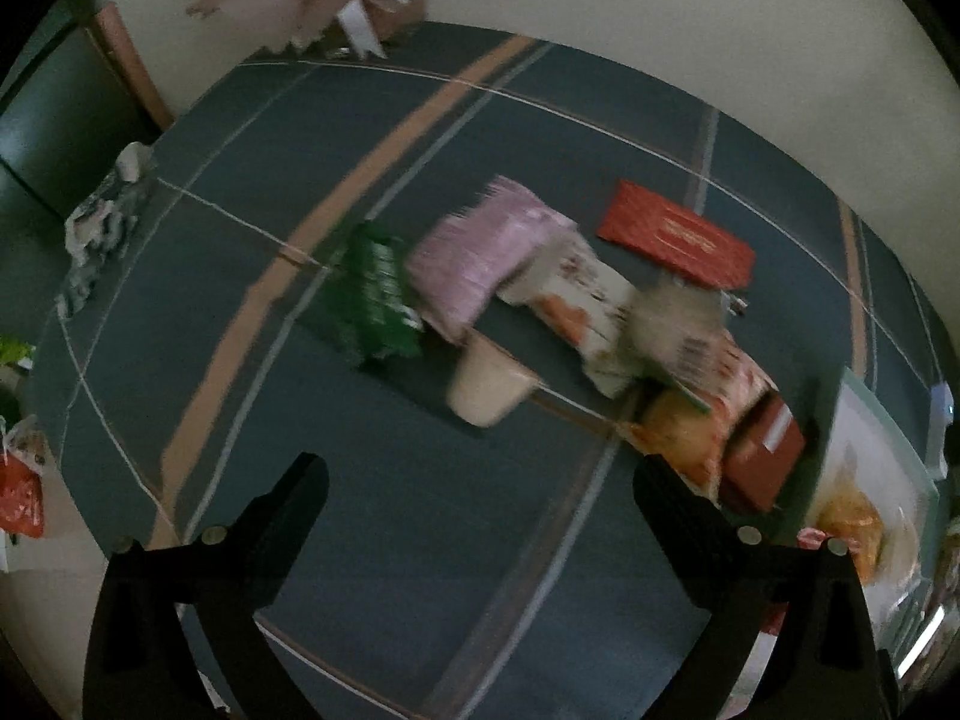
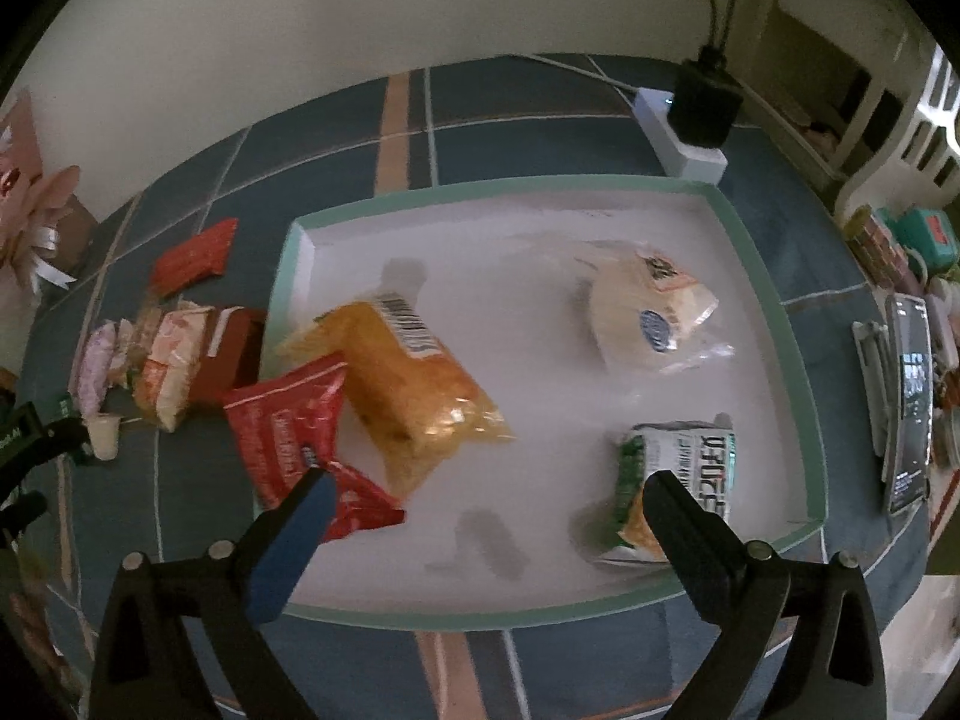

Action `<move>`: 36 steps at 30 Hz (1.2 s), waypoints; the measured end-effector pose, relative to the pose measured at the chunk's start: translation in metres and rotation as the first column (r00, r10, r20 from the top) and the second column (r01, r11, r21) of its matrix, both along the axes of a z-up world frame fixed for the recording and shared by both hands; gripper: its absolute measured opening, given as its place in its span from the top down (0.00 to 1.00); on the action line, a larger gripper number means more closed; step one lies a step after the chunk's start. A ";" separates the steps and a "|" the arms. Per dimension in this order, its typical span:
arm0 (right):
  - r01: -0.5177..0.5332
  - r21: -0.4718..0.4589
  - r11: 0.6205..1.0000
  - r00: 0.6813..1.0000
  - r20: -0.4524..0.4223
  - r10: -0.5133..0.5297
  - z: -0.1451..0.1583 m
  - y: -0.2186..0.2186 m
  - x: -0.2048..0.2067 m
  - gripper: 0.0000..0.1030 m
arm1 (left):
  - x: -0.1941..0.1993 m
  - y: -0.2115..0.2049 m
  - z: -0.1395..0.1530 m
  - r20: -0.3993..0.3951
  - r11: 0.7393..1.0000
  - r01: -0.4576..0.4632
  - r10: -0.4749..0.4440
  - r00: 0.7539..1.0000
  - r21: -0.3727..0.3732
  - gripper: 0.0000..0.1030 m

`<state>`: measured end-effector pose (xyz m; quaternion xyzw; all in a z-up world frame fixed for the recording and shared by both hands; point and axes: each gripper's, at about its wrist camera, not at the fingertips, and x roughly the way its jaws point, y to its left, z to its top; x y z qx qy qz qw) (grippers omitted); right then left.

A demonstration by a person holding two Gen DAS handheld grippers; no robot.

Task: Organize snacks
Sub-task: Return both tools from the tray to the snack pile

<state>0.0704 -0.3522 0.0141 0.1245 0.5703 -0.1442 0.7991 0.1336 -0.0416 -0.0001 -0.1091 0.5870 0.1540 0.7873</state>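
We read white shallow tray with mint-green rim point(image 2: 774, 324) as collection point: orange crinkled snack bag point(image 2: 414, 390), pale round bun in clear wrap point(image 2: 648, 312), green-white packet point(image 2: 684, 468) lie inside; red foil pouch point(image 2: 294, 420) straddles tray's left rim. Left of tray, loose pile waits on blue checked cloth point(image 1: 372, 540): purple packet point(image 1: 480, 258), green packet point(image 1: 378, 300), beige cup point(image 1: 486, 384). Left gripper point(image 1: 480, 474): jaws wide, empty, above bare cloth. Right gripper point(image 2: 486, 492): jaws wide, empty, over tray.

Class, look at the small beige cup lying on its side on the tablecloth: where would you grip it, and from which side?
Grip the beige cup across its tapered body, coming from above: its side wall faces up, and bare cloth flanks it.
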 end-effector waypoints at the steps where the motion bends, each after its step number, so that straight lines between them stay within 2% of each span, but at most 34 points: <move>1: -0.005 0.001 1.000 1.000 0.005 0.005 0.001 0.005 0.002 0.00 | -0.002 0.005 0.001 0.002 1.000 -0.011 0.011 1.000 0.001 0.01; 16: -0.123 0.009 0.992 0.992 0.042 0.122 0.006 0.079 0.029 0.00 | 0.002 0.077 0.000 0.040 0.993 -0.118 0.119 0.992 -0.017 0.01; 21: -0.161 0.002 0.987 0.986 0.048 0.160 0.007 0.099 0.040 0.00 | 0.009 0.085 0.003 0.065 0.993 -0.107 0.109 0.992 -0.043 0.01; 25: -0.161 0.034 0.986 0.986 0.056 0.159 0.009 0.111 0.055 0.00 | 0.016 0.089 0.002 0.061 0.993 -0.096 0.100 0.993 -0.066 0.01; 33: -0.199 0.028 0.980 0.976 0.092 0.195 0.016 0.140 0.086 0.01 | 0.032 0.094 -0.004 0.059 0.995 -0.059 0.064 0.996 -0.074 0.01; 36: -0.210 0.026 0.977 0.974 0.092 0.207 0.014 0.147 0.094 0.06 | 0.039 0.098 -0.007 0.061 0.996 -0.059 0.064 0.996 -0.072 0.01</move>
